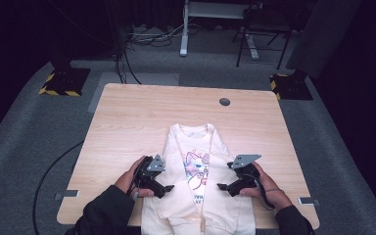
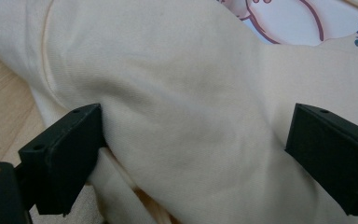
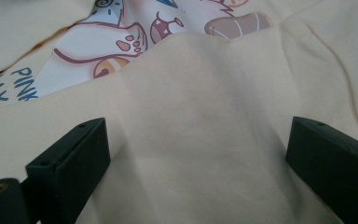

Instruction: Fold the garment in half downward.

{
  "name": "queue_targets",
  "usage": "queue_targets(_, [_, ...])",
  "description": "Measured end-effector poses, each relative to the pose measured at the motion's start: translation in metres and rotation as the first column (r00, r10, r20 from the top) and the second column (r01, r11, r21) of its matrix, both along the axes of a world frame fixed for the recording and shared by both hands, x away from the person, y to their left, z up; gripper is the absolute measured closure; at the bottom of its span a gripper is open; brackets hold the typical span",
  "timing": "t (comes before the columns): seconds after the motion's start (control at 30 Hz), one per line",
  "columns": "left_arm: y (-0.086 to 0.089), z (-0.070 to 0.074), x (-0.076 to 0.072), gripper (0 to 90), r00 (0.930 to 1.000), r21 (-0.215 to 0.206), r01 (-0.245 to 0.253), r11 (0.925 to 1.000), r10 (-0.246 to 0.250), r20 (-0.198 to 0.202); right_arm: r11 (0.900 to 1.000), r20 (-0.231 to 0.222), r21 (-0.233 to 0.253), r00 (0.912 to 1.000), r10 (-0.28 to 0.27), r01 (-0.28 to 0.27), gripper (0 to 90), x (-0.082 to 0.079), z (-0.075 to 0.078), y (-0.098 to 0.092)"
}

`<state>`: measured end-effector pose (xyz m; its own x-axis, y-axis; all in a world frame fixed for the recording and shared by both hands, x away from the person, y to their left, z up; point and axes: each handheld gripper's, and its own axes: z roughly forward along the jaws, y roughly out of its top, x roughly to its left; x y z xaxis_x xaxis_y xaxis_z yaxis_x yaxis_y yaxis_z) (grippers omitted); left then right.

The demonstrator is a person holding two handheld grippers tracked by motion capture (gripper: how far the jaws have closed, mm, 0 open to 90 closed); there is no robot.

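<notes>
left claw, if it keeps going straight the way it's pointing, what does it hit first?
The cream sweatshirt. In the left gripper view the left claw stands open with a folded-over sleeve bulging between its jaws, so that fabric comes first, probably almost at once. Depth is hard to judge; one jaw already looks pressed against the cloth.

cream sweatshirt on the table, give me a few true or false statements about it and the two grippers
1. The cream sweatshirt lies on the wooden table. True.
2. The left gripper is shut. False: its jaws stand wide apart with cloth between them.
3. The right gripper is open over the cloth. True.
4. The sweatshirt is plain, with no print. False: a cartoon print and blue lettering show on its front.
5. The sleeves are folded in over the front. True.
</notes>
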<state>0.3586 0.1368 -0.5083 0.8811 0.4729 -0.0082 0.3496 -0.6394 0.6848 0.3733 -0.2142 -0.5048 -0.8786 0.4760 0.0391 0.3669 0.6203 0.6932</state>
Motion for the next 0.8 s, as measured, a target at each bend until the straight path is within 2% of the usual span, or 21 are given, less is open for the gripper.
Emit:
queue_targets(0.47, [-0.0002,0.0018,-0.0009,4.6,0.9997,0.021,0.023,0.9995,-0.022,-0.008,1.000,-0.002,-0.004,1.0000,0.007,-0.007,5.9,-0.0029,0.0004,-0.0006])
queue_targets(0.8, [-0.0016,0.0012,-0.0056,4.5,0.9997,0.015,0.023,0.9996,-0.023,-0.006,1.000,-0.004,-0.011,0.9997,0.024,-0.024,5.9,-0.0077,0.0008,-0.0015])
